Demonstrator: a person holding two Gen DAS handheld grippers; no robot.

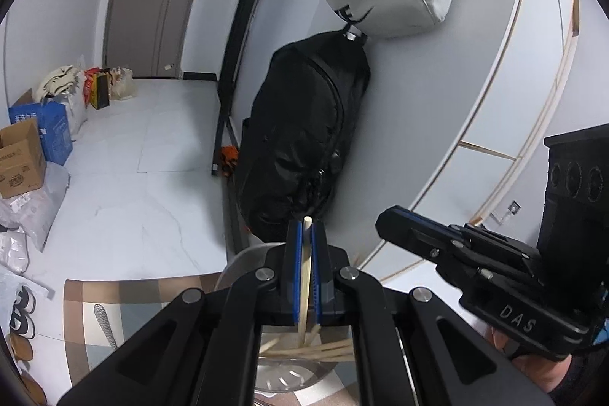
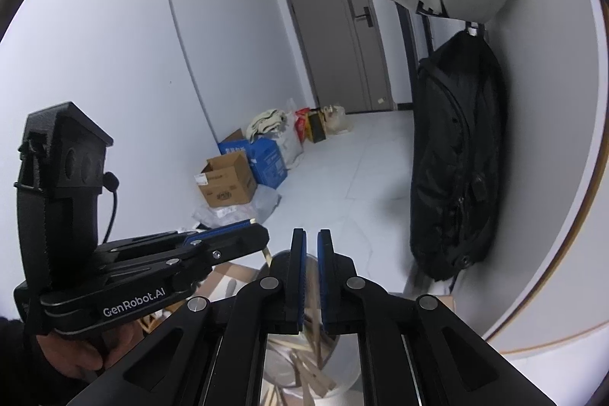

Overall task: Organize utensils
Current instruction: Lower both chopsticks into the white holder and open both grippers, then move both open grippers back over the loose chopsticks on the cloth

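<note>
I read "DAS" in pale letters on the black body of the right gripper [image 1: 396, 227], seen from my left wrist camera. From my right wrist camera, "GenRobot.AI" stands in white on the left gripper [image 2: 253, 229]. Print on the cardboard box [image 2: 226, 183] beyond it is too small to read.

Left tool [image 1: 307, 227]: the blue-padded fingers [image 1: 297, 265] stand parallel and nearly together, clamped on a thin stick that runs upright between the pads. In the right wrist view this tool extends from the lower left, held from below by a bare hand [image 2: 70, 354].

Right tool [image 2: 311, 234]: the blue pads [image 2: 300, 276] stand parallel with a narrow gap between them and nothing held. In the left wrist view its body enters from the right, fingers pointing left, gripped by a hand [image 1: 533, 364].
</note>
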